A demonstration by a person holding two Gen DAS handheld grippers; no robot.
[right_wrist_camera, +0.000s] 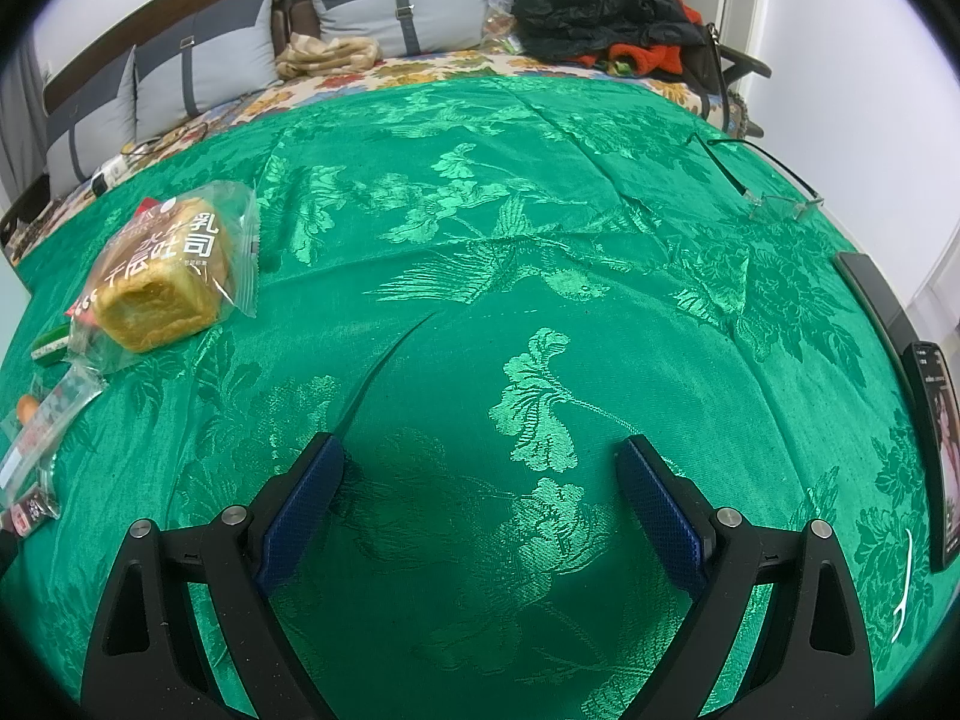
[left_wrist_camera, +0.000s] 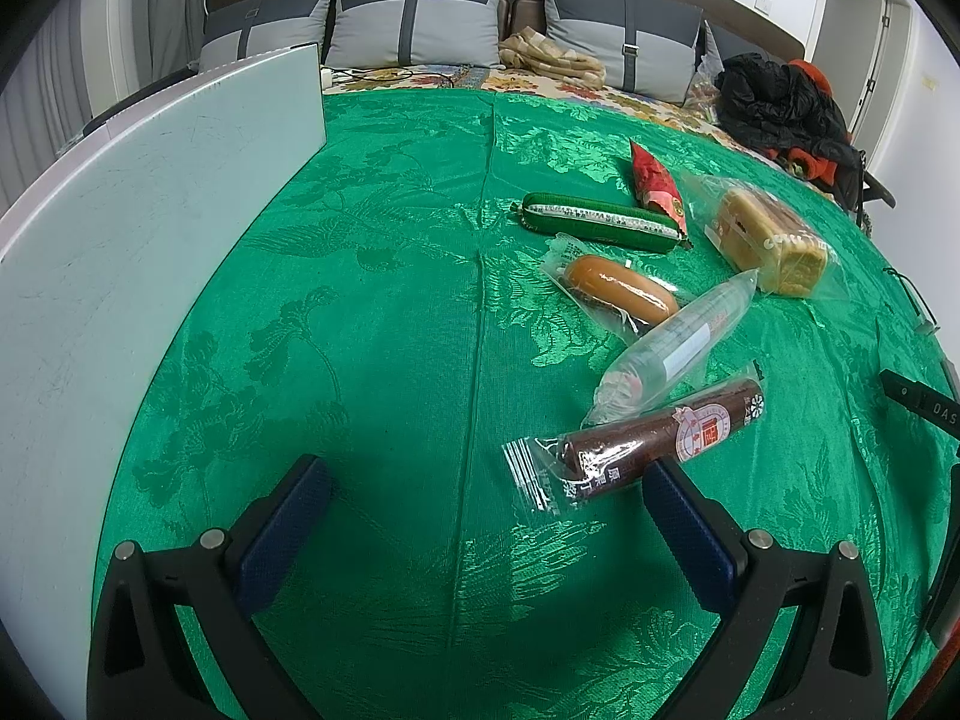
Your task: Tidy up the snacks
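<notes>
Several wrapped snacks lie on the green cloth (left_wrist_camera: 390,330) in the left wrist view: a dark brown roll (left_wrist_camera: 660,438), a clear-wrapped sausage (left_wrist_camera: 678,348), a small bun (left_wrist_camera: 624,288), a green stick (left_wrist_camera: 600,222), a red packet (left_wrist_camera: 657,183) and a bagged bread loaf (left_wrist_camera: 768,240). My left gripper (left_wrist_camera: 486,516) is open and empty; its right finger (left_wrist_camera: 690,534) sits just below the brown roll. My right gripper (right_wrist_camera: 480,498) is open and empty over bare cloth. The bread loaf (right_wrist_camera: 162,282) lies far to its left.
A white box (left_wrist_camera: 150,240) stands at the left of the cloth. Glasses (right_wrist_camera: 780,204) and a phone (right_wrist_camera: 942,438) lie at the right edge. A bed with pillows (left_wrist_camera: 414,18) and dark clothes (right_wrist_camera: 600,6) lies behind.
</notes>
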